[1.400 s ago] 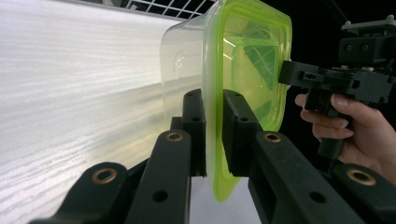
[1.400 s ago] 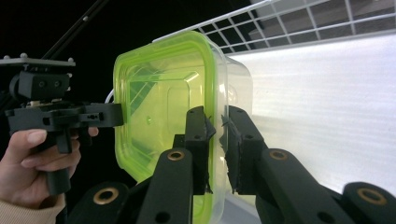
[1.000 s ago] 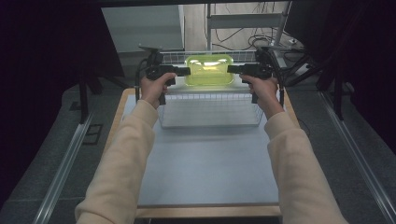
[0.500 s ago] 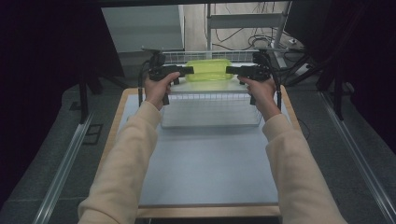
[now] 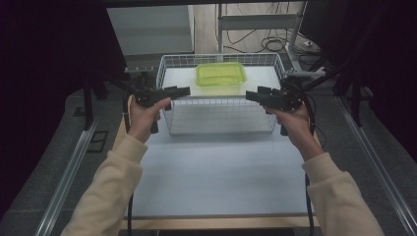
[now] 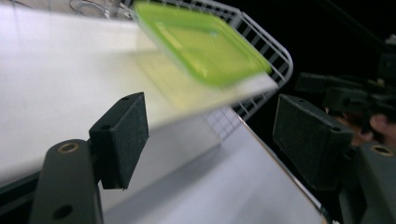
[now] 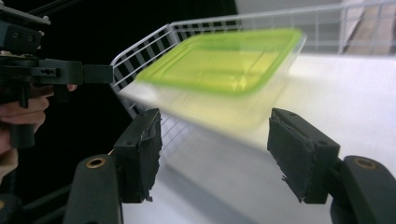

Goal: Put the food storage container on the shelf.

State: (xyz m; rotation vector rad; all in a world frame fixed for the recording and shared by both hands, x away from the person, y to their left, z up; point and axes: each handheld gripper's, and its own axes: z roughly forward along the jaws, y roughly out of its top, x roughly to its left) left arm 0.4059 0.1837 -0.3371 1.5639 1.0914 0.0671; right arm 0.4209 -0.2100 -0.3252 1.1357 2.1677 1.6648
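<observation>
Now we hold both tools, left (image 5: 179, 91) and right (image 5: 253, 95), spread and empty, jaws just opened; box (image 5: 221, 73) lies between, farther off, long axis left-right.

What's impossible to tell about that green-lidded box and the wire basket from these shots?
- Contents of the box: its green lid covers them in the high view, and motion blur smears it in both gripper views.
- Near corner of the box in the left gripper view: blurred, so its edge is unclear.
- Whether the box rests flat in the wire basket: too small in the high view.
- Any markings on the lid: blurred away.
</observation>
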